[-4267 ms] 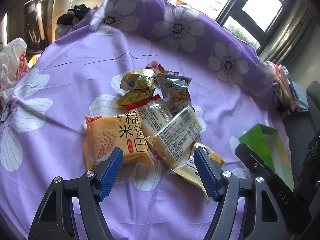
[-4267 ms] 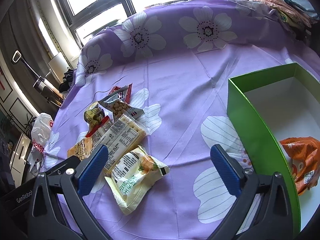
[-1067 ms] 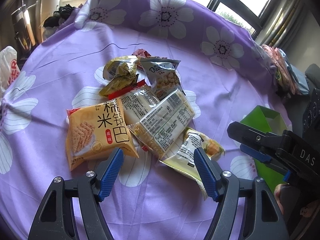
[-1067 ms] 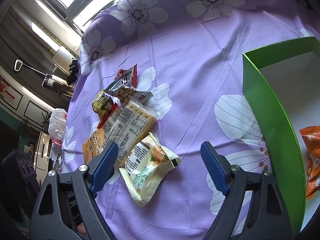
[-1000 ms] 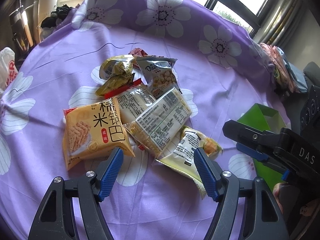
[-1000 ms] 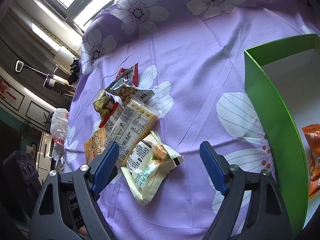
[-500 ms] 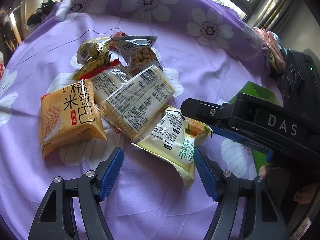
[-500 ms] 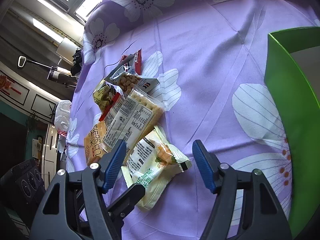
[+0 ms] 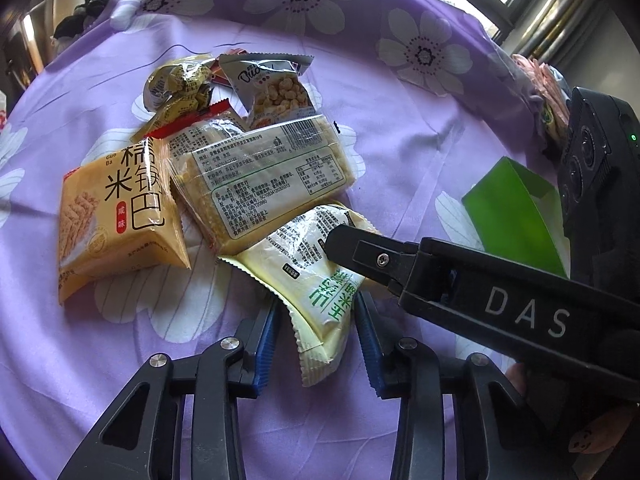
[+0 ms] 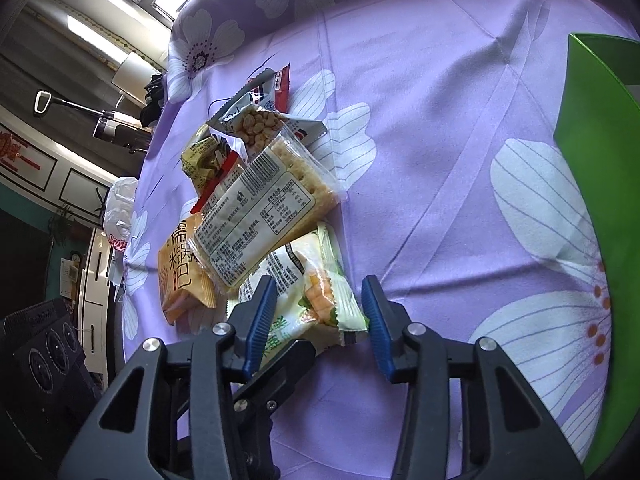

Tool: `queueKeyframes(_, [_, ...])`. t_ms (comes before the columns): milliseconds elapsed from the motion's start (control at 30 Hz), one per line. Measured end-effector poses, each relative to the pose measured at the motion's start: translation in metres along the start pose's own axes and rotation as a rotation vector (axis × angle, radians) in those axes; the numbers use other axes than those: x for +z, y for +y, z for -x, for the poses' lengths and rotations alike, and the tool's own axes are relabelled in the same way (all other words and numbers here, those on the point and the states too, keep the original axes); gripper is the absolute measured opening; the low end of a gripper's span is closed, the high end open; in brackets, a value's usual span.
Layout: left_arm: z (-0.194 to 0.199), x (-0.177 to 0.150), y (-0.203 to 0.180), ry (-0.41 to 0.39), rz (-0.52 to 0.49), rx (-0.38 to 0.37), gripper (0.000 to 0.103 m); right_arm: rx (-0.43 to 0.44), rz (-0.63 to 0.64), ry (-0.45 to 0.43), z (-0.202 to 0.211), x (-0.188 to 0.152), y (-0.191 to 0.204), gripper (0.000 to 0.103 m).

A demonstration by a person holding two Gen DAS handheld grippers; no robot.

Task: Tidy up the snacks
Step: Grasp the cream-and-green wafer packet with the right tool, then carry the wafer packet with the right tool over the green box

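Purple, white-flowered tablecloth [image 9: 400,128] under everything. On it, one heap of snack packets, counted here around the clear cracker pack [image 9: 264,184] as landmark: one clear cracker pack with a white label on top of the heap; one orange rice-crust bag [image 9: 116,216] just left of it, touching; one pale yellow-green snack bag [image 9: 308,276] below it, its upper edge tucked under the pack; one grey peanut bag [image 9: 276,88] above it; one gold-wrapped sweet packet [image 9: 176,84] up and to the left; one red-edged packet [image 9: 188,120] partly hidden beneath; one red wrapper [image 10: 280,84] peeping out behind the peanut bag. One green box [image 9: 516,216], well to the right of the pack, apart from the heap.

Two grippers, both at the pale yellow-green snack bag. Left gripper [image 9: 318,344] closing, blue pads either side of the bag's lower sealed end, not yet pressing by the look of it. Right gripper [image 10: 318,320] closing too, straddling the bag's other end, pads [image 10: 260,316] close beside the wrapper; contact cannot be told for certain. Black finger of the right gripper lying across the bag in the left wrist view.
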State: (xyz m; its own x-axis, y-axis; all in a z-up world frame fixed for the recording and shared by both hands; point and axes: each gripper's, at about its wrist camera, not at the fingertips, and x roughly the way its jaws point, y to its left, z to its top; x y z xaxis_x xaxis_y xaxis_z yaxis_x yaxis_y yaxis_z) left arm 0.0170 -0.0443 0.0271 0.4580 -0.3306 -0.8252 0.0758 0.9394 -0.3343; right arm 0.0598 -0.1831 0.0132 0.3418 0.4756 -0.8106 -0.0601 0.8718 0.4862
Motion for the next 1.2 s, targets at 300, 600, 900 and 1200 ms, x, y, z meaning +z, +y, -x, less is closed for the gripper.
queueKeyframes(300, [0.017, 0.001, -0.009, -0.053, -0.033, -0.043, 0.039, -0.002, 0.082, -0.022, 0.011, -0.009, 0.025, 0.037])
queueKeyframes(600, [0.042, 0.001, -0.027, -0.138, -0.109, -0.021, 0.039, 0.040, 0.095, -0.117, 0.038, -0.014, 0.030, 0.037])
queueKeyframes(900, [0.065, 0.011, -0.071, -0.249, -0.224, -0.011, 0.039, 0.070, 0.118, -0.268, 0.088, -0.011, 0.029, 0.037])
queueKeyframes(1200, [0.062, 0.018, -0.129, -0.291, -0.336, -0.090, 0.039, 0.013, 0.052, -0.415, 0.137, -0.007, -0.007, 0.038])
